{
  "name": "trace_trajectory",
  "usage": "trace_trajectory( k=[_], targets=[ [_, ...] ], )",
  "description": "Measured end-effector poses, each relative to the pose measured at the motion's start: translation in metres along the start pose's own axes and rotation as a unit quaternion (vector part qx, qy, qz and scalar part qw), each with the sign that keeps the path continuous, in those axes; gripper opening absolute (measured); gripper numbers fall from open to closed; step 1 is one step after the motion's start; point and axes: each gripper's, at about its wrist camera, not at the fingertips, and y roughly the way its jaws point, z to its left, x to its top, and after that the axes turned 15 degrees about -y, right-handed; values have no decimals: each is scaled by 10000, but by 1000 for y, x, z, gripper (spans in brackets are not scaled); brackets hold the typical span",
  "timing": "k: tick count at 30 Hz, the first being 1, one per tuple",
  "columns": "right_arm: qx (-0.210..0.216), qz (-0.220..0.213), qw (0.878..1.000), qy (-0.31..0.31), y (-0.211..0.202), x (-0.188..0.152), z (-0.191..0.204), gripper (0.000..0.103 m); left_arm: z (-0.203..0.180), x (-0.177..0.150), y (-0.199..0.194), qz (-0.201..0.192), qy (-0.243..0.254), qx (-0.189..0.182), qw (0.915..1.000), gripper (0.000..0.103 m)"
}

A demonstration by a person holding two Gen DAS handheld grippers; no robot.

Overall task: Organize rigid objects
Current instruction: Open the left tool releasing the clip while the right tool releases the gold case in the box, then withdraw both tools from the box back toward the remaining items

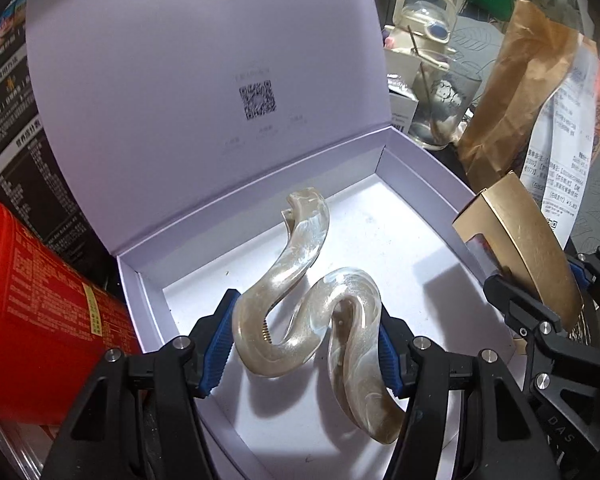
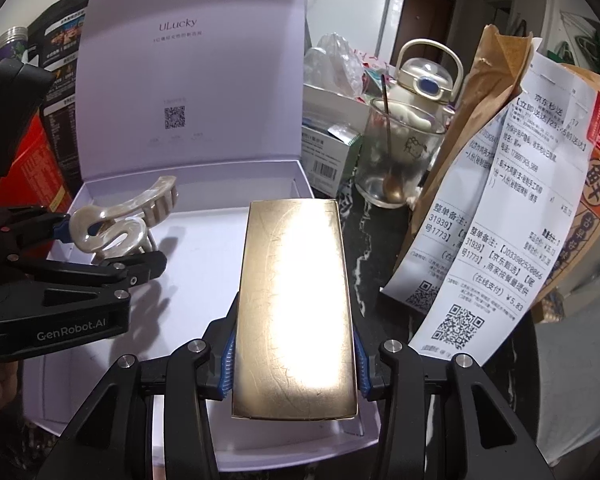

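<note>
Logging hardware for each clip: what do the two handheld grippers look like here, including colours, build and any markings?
Both are matte black plastic with angular linkage arms joined by silver round pins. The left gripper and right gripper have blue ribbed pads inside their fingers. White "GenRobot.AI" lettering marks the left one's side. No cables or sleeves show.

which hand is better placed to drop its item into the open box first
Left, probably. The left gripper holds the hair claw inside the box, over its floor. The right gripper holds the gold case nearer the box's right edge.
</note>
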Motion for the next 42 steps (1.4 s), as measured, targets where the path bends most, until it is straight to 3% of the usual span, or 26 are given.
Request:
trace_trajectory(
  k=[6,13,20,26,28,30,42],
  targets=[
    [-22,-23,10000,21,2,2,-2,47,-8,6,4,-86,38,76,9999,61],
    [-234,-112,9996,-83,-6,5,-1,61,-5,0,-9,-181,94,115,9997,61],
    [-318,-138,9994,31,-21,3,-7,61,-4,3,-11,102,-3,-40,9999,61],
    [-399,-192,9989,151,-36,-1,-15,61,-6,2,-33,-203,32,-65,9998,61],
    [-432,-217,9986,190,-41,-3,-18,61,-7,1,-40,-266,28,-84,9996,67],
    [-455,-243,9984,219,-45,-3,-21,62,-8,0,-48,-332,45,-125,9994,85],
    [-630,-386,9966,362,-78,-13,-26,64,-20,-12,-88,-586,165,-317,9976,85]
  ],
)
